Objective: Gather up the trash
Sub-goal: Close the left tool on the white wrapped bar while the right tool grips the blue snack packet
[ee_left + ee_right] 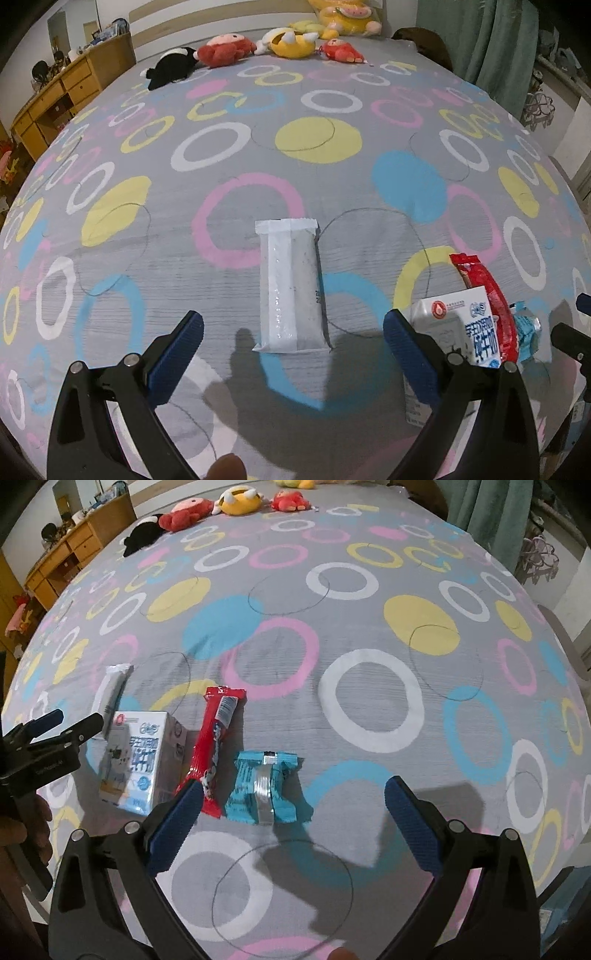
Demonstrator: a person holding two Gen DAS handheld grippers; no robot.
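Left gripper [293,343]: jaws spread wide, empty, white wrapper [290,282] lying between them on the bedspread [221,314].
Right gripper [293,808]: jaws released, empty, blue packet [264,786] between them.
Trash row: milk carton [135,760], red wrapper [214,738], left of the blue packet.

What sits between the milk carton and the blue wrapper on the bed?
The red wrapper lies lengthwise between the milk carton and the blue wrapper. The right wrist view shows it plainly.
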